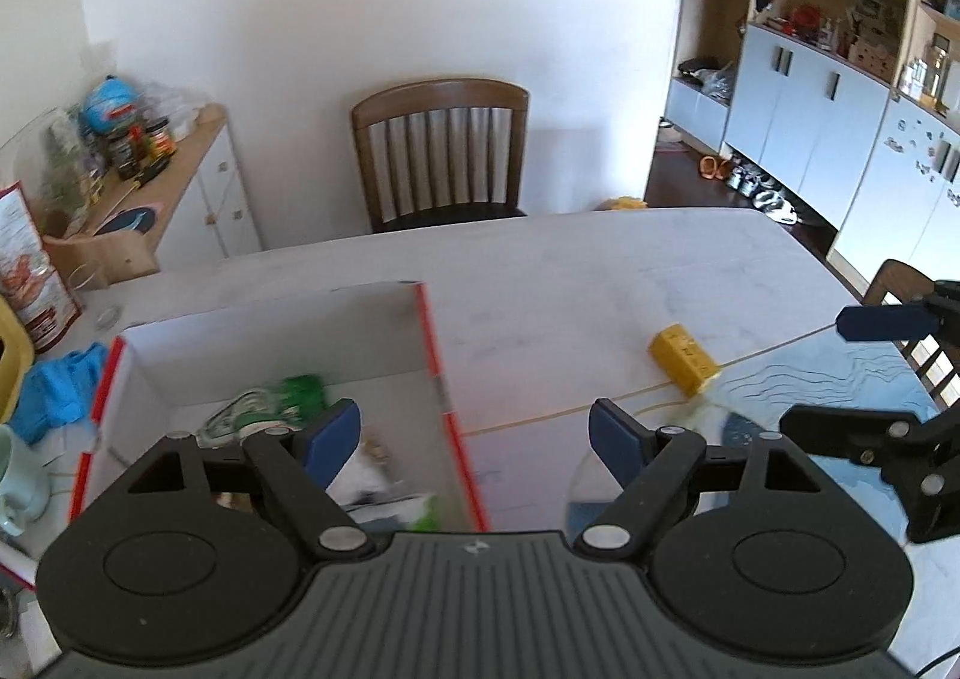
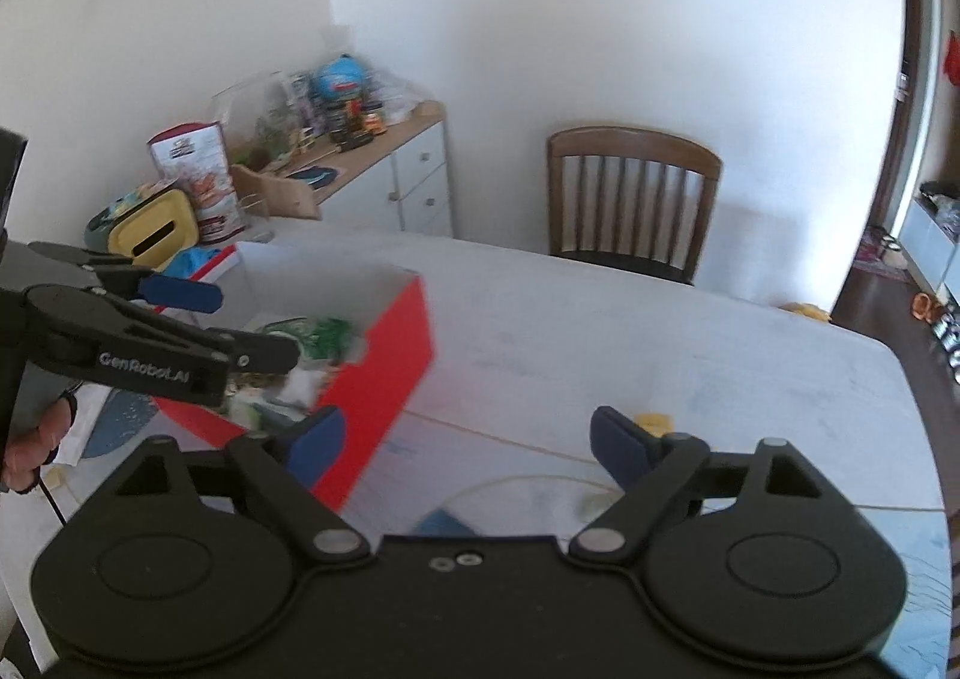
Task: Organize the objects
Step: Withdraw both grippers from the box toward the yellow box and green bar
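- Left wrist view: the left tool (image 1: 474, 439) hangs above the worktop (image 1: 570, 283) with its blue fingers spread wide and nothing between them.
- One finger is over the red-edged white box (image 1: 432, 355), where green-and-white packets (image 1: 270, 409) lie blurred; no print on them can be read.
- A yellow block (image 1: 684, 359) lies on the worktop to the right of the box, well apart from it; faint marks on its top are too small to read.
- The right tool (image 1: 864, 373) reaches in from the right edge, wide open and empty.
- Right wrist view: the right tool (image 2: 468, 451) is wide open, holding nothing, above the worktop (image 2: 660, 355).
- The left tool (image 2: 234, 328) hangs over the box (image 2: 384, 379); its arm reads "GenRobot.AI".
- The yellow block (image 2: 651, 422) peeks out just behind the right-hand finger.
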